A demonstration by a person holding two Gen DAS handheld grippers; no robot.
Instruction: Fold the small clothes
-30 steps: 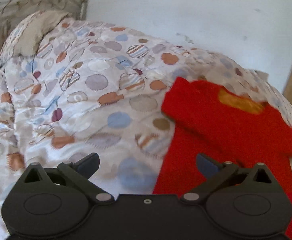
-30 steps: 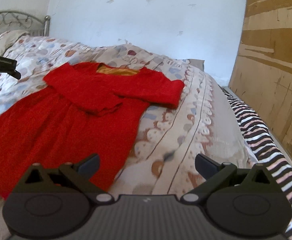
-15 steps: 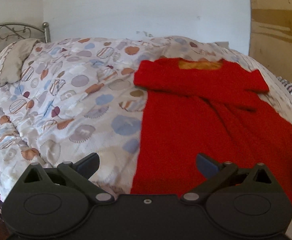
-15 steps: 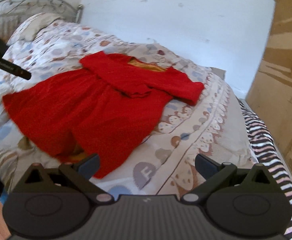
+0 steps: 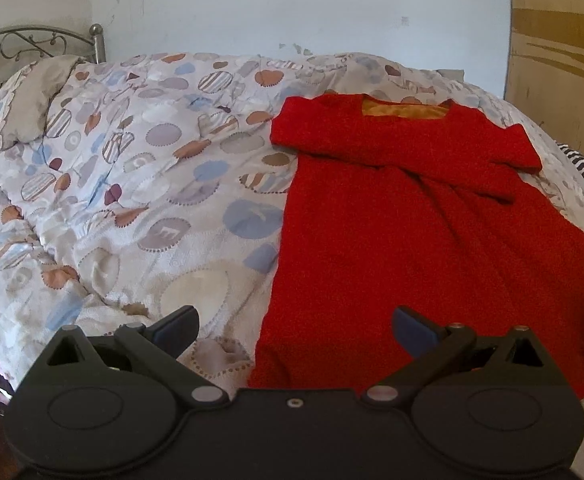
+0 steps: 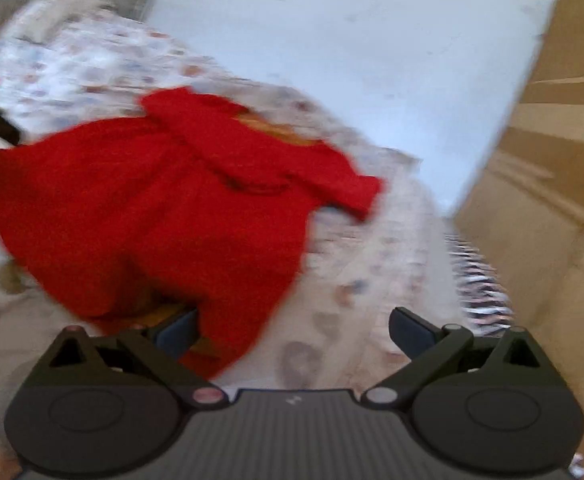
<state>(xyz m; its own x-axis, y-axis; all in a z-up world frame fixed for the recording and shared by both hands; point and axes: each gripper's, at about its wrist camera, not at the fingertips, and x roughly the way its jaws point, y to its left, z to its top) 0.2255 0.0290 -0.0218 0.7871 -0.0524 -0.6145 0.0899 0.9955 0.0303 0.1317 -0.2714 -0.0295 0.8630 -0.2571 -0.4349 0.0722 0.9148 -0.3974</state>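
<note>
A small red dress [image 5: 424, 236] with an orange lining at the neck lies flat on the bed, its sleeves folded across the chest. My left gripper [image 5: 294, 330] is open, hovering over the dress's lower left hem, nothing between its fingers. The right wrist view is blurred: the red dress [image 6: 164, 216] fills the left half. My right gripper [image 6: 292, 330] is open above the dress's lower right hem, its left finger over the red cloth.
A patterned quilt [image 5: 132, 200] covers the bed, with a pillow [image 5: 24, 108] and a metal headboard [image 5: 32, 40] at far left. A striped sheet [image 6: 480, 280] shows at the right edge, beside a wooden panel [image 6: 552, 160] and a white wall [image 5: 292, 8].
Both grippers have pulled back toward the foot of the bed, down to the dress's hem. The left view swung right, centring the dress. The right gripper is moving fast, blurring its view.
</note>
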